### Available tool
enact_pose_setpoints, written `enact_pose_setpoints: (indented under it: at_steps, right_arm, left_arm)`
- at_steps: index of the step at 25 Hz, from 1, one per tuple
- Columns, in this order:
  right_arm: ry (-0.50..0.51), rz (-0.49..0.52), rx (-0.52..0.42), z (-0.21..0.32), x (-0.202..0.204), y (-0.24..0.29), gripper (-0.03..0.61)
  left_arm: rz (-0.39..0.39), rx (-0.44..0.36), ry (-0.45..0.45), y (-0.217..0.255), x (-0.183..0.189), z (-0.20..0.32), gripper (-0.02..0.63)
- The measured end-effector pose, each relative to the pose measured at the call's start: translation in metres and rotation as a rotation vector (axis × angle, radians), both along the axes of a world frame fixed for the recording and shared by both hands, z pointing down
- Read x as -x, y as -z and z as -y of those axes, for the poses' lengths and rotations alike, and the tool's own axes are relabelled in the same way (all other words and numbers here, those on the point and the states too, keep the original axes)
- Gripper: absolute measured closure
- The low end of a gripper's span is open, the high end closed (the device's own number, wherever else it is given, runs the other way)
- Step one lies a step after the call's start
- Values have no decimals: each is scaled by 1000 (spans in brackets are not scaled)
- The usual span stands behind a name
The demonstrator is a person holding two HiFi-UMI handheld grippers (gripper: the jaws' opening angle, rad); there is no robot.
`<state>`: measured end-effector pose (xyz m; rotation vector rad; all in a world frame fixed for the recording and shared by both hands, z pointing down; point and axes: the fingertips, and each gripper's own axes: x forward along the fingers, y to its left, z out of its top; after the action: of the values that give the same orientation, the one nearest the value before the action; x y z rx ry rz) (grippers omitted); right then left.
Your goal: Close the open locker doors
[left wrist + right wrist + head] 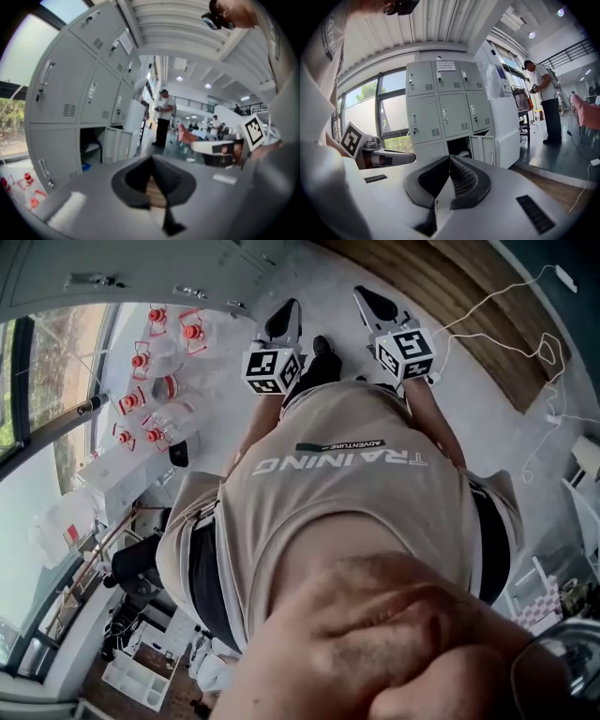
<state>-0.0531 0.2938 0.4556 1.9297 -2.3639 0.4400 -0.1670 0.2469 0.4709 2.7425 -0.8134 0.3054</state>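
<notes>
A grey bank of lockers (443,101) stands ahead of me; in the left gripper view the lockers (79,79) fill the left side. One bottom compartment (458,145) is open, its door (484,148) swung out to the right. The same dark opening (91,146) and open door (115,143) show in the left gripper view. My left gripper (152,159) and right gripper (450,158) are both shut with nothing held, well short of the lockers. In the head view the left gripper (286,315) and right gripper (370,298) are side by side in front of my torso.
Several clear water jugs with red caps (164,381) lie on the floor by the window, left of me. A white cabinet (506,131) adjoins the lockers on the right. A person (543,101) stands farther right. A white cable (506,296) runs across the floor.
</notes>
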Motion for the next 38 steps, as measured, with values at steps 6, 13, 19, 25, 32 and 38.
enact_pose_setpoints:
  at_steps: [6, 13, 19, 25, 32, 38]
  right_arm:
    - [-84, -19, -10, 56, -28, 18, 565]
    - [-153, -104, -63, 108, -23, 35, 565]
    - [-125, -88, -29, 146, -33, 25, 565]
    - [-111, -56, -2, 184, -79, 8, 565]
    - [-7, -68, -20, 252, -136, 9, 565]
    - [72, -45, -29, 289, -180, 12, 565]
  left_arm:
    - [-84, -35, -32, 33, -36, 95, 614]
    - [-83, -36, -103, 26, -46, 144, 614]
    - [-60, 12, -107, 10, -64, 169, 614]
    - [-64, 0, -70, 10, -103, 204, 614]
    - [-23, -37, -16, 20, -162, 253, 614]
    - [-28, -53, 26, 25, -216, 282, 614]
